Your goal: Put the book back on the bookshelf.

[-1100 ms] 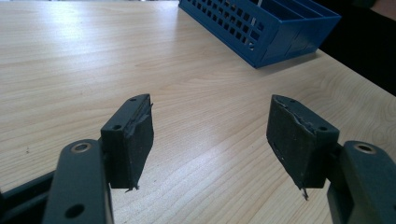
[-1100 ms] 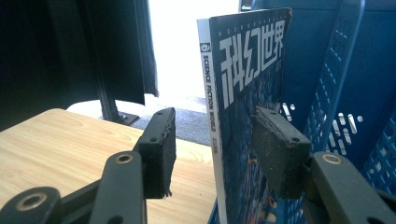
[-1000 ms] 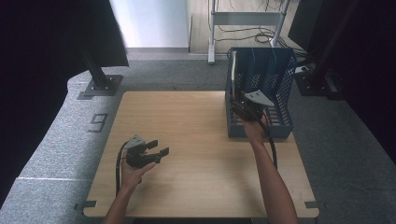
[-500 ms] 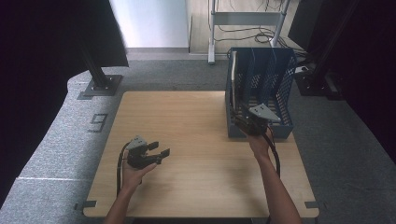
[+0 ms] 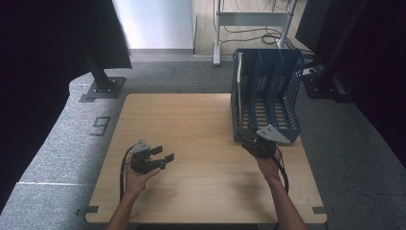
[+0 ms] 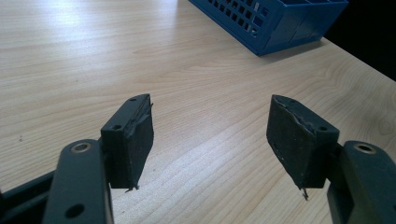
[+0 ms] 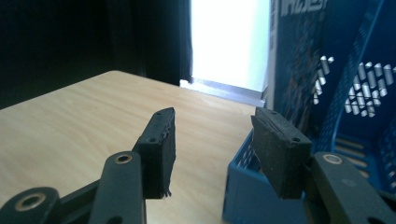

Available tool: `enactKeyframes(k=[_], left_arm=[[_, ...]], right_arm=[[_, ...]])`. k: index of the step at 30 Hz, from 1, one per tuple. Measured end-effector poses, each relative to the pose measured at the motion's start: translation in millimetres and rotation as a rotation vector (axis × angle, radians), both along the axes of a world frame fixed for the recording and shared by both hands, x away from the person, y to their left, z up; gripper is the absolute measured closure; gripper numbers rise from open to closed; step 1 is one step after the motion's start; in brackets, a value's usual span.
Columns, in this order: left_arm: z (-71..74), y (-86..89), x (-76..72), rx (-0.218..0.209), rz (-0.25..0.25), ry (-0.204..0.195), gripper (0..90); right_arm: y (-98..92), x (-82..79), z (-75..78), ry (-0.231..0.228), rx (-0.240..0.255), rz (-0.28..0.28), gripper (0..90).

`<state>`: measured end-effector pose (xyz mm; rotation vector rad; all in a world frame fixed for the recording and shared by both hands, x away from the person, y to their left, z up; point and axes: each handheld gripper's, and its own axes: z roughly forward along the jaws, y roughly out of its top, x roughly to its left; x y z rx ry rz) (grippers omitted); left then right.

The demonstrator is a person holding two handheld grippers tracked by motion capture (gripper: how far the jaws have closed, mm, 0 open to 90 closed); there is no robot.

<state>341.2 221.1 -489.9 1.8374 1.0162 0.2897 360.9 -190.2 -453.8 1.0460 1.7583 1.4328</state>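
At desk's right edge, blue file rack [image 5: 268, 96] stands upright; right gripper [image 5: 253, 139] at its front lip, jaws half-open, empty. Left gripper [image 5: 163, 154] wide, idle. Approach squarely, avoid snagging mesh.

A dark numeral "9" [image 5: 100, 126] stands on the grey speckled floor mat [image 5: 57, 143], beyond and left of my left claw [image 5: 162, 153].

Wooden table [image 5: 201, 124], blue mesh file rack [image 5: 266, 96] on it
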Motion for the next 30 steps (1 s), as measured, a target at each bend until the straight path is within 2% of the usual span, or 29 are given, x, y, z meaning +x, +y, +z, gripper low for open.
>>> enactKeyframes(k=[10, 18, 20, 24, 30], left_arm=[[-4.4, -0.4, 1.5, 0.008, 0.002, 0.011, 32.1], [-5.0, -0.9, 1.9, 0.014, -0.002, 0.013, 32.1], [-5.0, -0.8, 1.9, 0.017, -0.001, 0.012, 32.1], [-4.8, -1.7, 1.3, 0.019, -0.002, 0.008, 32.2], [-5.1, -3.5, 0.8, 0.020, -0.006, 0.007, 32.2]], right_arm=[[1.8, -21.3, -18.3, 0.013, -0.009, 0.061, 48.5], [-1.4, -33.5, -38.0, 0.063, -0.010, 0.092, 48.2], [-0.8, -36.0, -44.4, 0.076, -0.039, 0.089, 48.2], [-0.6, -38.3, -53.4, 0.101, -0.049, 0.088, 48.3], [-1.8, -39.7, -53.9, 0.088, -0.039, 0.080, 48.5]])
